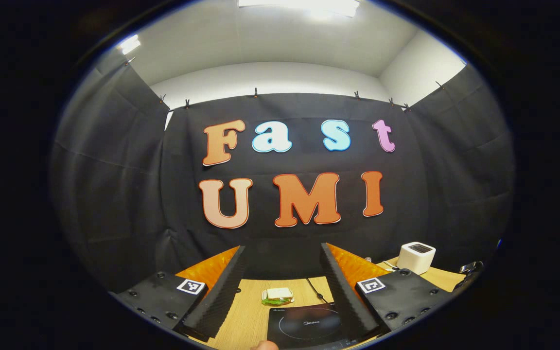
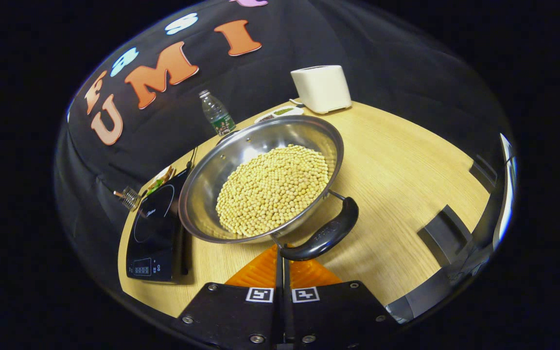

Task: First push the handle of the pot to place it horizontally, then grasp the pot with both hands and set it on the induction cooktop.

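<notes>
Right tool (image 2: 282, 255) closed, touching pot (image 2: 260, 180) handle (image 2: 321, 236); left tool (image 1: 282, 272) open.

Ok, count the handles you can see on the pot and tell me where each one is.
1. A single handle sits on the near rim of the pot, just ahead of the right tongs. A second handle on the far rim may be hidden.

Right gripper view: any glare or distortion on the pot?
Right gripper view: fisheye curves the table edge; soft highlights on the pot inner wall, beans sharp, pot handle glossy. Left gripper view: ceiling light blown out, induction cooktop dim but legible.
</notes>
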Motion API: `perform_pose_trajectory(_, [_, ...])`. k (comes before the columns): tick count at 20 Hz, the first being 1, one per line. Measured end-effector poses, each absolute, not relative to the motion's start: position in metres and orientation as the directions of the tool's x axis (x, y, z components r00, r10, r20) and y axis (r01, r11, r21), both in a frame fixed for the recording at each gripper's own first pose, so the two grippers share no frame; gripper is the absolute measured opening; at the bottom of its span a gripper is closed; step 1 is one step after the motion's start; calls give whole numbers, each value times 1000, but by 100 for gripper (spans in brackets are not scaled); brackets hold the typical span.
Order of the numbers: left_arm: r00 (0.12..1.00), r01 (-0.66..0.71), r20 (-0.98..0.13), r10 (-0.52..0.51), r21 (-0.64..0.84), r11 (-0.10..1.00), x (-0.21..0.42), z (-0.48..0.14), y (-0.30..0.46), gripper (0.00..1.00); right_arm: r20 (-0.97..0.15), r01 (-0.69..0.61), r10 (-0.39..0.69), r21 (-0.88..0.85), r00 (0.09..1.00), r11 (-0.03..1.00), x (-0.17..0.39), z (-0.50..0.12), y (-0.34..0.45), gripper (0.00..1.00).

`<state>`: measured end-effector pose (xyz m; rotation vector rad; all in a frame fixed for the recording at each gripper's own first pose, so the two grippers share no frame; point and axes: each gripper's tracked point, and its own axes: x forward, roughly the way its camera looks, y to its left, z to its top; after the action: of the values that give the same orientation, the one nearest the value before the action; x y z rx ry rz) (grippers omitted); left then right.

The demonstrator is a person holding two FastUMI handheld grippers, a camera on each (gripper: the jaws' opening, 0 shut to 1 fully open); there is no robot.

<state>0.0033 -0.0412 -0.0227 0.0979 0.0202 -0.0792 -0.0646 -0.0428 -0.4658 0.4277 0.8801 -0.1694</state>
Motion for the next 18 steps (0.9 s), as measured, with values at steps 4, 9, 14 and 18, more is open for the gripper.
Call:
perform_pose_trajectory(4, [997, 81, -22, -79, 101, 992, 6, -20, -44, 99, -774, 372, -11, 292, 633, 881, -53, -469, -66, 0])
perform_pose_trajectory(9, [996, 91, -31, -88, 102, 991, 10, -23, -50, 99, -772, 431, -40, 309, 634, 848, -38, -472, -92, 0])
perform_pose_trajectory(14, [995, 97, -38, -93, 106, 990, 18, -26, -55, 99, -774, 472, -66, 313, 630, 824, -24, -475, -112, 0])
perform_pose_trajectory(18, [994, 104, -46, -99, 99, 990, 26, -31, -56, 99, -773, 492, -80, 317, 629, 811, -10, -478, -125, 0])
